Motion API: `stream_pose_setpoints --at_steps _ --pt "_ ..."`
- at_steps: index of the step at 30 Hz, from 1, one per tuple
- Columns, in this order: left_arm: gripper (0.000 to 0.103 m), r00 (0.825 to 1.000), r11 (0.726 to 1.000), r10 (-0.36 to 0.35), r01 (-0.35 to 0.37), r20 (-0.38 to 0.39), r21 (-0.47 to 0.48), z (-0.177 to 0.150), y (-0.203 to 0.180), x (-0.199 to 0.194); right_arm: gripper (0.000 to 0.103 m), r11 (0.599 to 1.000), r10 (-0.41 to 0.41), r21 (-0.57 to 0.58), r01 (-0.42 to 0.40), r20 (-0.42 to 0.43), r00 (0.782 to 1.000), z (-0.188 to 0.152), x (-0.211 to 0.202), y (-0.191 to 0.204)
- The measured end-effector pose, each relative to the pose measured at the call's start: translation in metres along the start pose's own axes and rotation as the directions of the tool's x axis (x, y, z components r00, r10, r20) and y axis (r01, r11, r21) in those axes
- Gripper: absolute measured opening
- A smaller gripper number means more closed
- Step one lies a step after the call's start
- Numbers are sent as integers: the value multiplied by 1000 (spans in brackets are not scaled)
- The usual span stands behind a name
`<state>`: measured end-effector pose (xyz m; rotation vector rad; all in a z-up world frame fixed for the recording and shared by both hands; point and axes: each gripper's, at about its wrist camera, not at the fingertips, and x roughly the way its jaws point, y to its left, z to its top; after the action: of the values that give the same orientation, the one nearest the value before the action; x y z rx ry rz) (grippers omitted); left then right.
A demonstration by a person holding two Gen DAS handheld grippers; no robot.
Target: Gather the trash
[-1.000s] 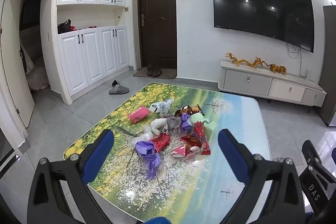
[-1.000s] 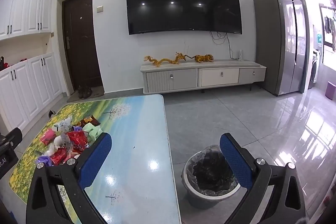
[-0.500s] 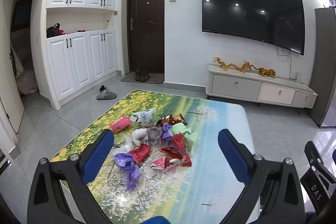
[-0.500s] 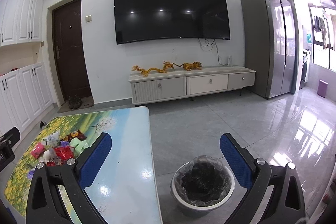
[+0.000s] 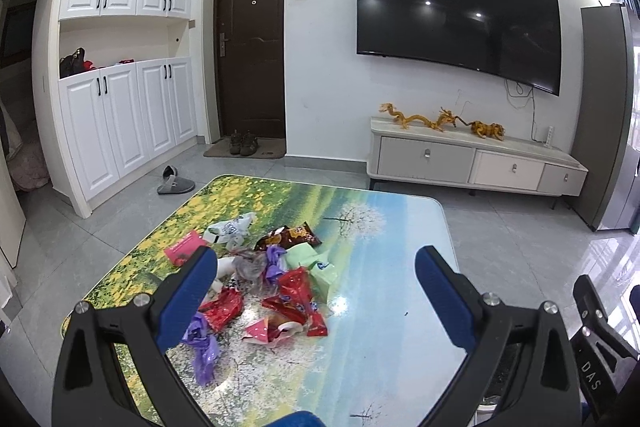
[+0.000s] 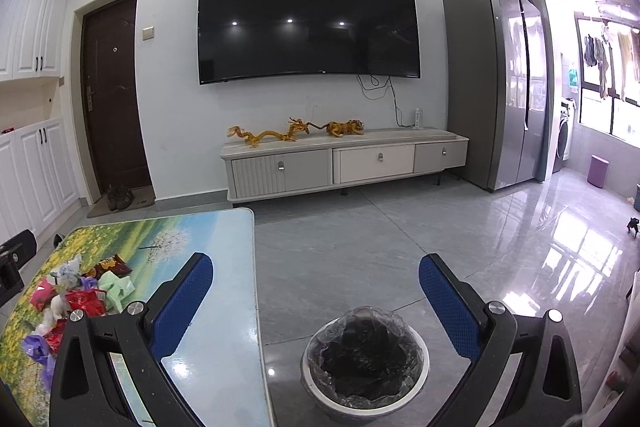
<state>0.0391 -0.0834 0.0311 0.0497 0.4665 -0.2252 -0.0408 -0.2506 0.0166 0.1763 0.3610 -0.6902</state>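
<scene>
Left wrist view
Left gripper [image 5: 316, 293]: you are holding its jaws wide open, with nothing in them, up above the bench [image 5: 400, 267].
Trash pile [image 5: 272, 279]: the wrappers are lying bunched together in the middle of the bench, on the side toward the yellow flowers.
Red wrapper [image 5: 298, 291]: it is sitting on top of other pieces, so I think it may be dragging its neighbours along if you pinch it.
Purple bag [image 5: 202, 341]: it is lying close to the near edge; a push could be knocking it to the floor.
Grab risk: the pieces are thin and shiny, so the jaws may be slipping off or catching only a corner.

Right wrist view
Right gripper [image 6: 316, 297]: you are holding its jaws wide open too, and they are empty.
Trash bin [image 6: 365, 359]: it is standing on the floor just beside the bench, with a black liner inside.
Drop risk: light wrappers may be floating past the rim if you are letting go too high.
Bump risk: the two grippers are working close together, so they could be knocking into each other.
</scene>
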Motion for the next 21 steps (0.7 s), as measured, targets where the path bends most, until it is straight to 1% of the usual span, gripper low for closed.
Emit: stream_pose_setpoints --at_steps 7,12,21 --pt "100 1000 1000 -3 3 -14 11 -2 -10 17 103 1000 -2 7 3 -42 999 -6 21 -4" --pt "100 999 1000 -7 6 -46 -14 -5 -7 33 103 1000 -19 6 20 -68 998 -9 34 -6" --pt "100 997 1000 -16 14 -81 -27 -9 -9 56 103 1000 -18 0 18 -100 995 -9 53 -3"
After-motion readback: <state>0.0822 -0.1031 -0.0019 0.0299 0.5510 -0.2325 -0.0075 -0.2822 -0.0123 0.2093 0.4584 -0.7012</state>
